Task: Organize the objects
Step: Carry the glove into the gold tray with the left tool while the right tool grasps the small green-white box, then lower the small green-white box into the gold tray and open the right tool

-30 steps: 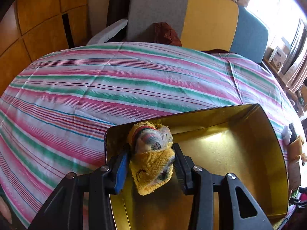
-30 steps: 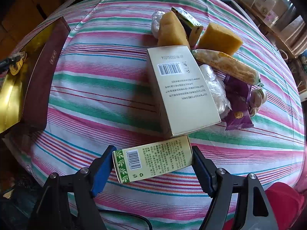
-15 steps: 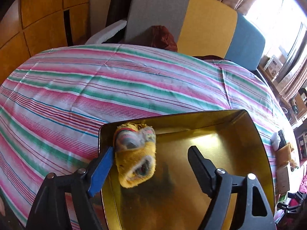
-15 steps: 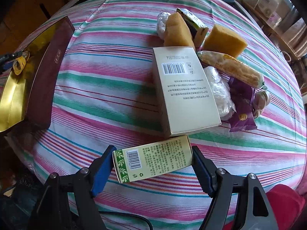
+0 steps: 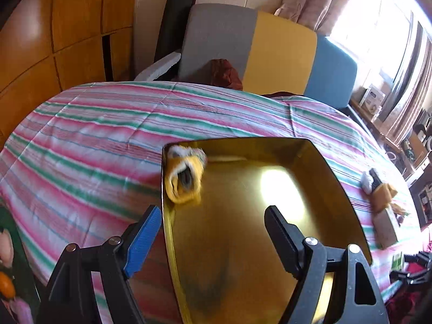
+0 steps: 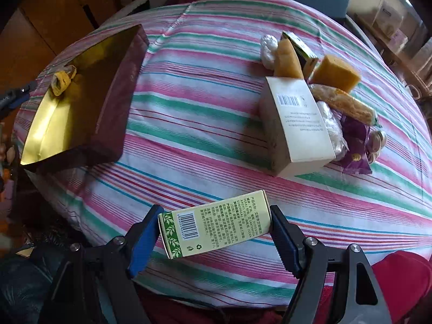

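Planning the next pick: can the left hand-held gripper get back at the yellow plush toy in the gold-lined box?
Probably yes: the left hand-held gripper is open and empty, and the yellow plush toy lies uncovered in the gold-lined box.

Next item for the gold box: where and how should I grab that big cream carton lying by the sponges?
Grip the cream carton across its two long side faces near the middle, from above. It lies flat; bags crowd its right side, so the hand-held gripper pad there has little room.

A grey, yellow and blue sofa back (image 5: 280, 54) stands behind the striped tablecloth (image 5: 108, 124), beside what looks like wooden panelling (image 5: 54, 35).
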`<state>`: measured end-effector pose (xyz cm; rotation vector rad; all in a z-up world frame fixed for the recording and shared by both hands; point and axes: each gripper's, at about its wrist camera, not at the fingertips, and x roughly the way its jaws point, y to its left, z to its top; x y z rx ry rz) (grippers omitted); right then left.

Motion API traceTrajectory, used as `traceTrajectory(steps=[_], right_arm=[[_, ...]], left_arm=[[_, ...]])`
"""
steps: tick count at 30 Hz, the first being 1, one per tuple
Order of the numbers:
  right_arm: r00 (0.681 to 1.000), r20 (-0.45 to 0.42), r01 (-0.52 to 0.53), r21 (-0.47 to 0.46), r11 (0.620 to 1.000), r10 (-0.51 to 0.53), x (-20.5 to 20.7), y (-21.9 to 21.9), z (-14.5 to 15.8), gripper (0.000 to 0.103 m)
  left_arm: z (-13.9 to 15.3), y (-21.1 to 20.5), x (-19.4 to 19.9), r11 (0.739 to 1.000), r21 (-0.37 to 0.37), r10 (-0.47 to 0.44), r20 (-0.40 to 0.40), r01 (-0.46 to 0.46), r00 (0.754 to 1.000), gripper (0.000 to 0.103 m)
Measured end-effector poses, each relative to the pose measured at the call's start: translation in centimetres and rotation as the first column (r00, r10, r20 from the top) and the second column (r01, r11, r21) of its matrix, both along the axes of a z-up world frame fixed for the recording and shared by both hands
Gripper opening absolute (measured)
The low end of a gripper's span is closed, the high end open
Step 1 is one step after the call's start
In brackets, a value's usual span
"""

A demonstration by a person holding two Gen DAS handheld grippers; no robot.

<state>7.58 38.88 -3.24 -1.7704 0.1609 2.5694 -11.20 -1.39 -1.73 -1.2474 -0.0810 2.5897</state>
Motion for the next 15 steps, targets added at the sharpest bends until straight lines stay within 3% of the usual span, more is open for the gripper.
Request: traceTrajectory(steps=[2, 8, 11, 15], right_arm=[[0.998, -0.057, -0.031, -0.011, 0.999, 0.03, 0.1, -2.1, 1.6, 0.078], [0.963, -0.204, -0.189, -0.057, 0.98, 0.174, -4.7, -9.3, 5.5, 0.078], [0.95, -0.215, -0.246, -0.077, 0.966, 0.225, -7.7, -12.9, 5.2, 0.078], [0.938, -0.18, -0.316, -0.091, 0.944, 0.297, -12.4, -18.5, 2.3, 0.078]], left_arm=[[0.1, -0.1, 1.2, 1.0, 0.015, 0.003, 0.0, -0.003, 1.0, 0.08], [0.5, -0.3, 3.5, 0.999, 0.045, 0.007, -0.003, -0.006, 1.0, 0.079], [0.8, -0.8, 4.4, 0.999, 0.035, 0.024, -0.017, -0.024, 1.0, 0.079], [1.3, -1.8, 5.1, 0.999, 0.014, 0.047, -0.044, -0.046, 0.998, 0.079]])
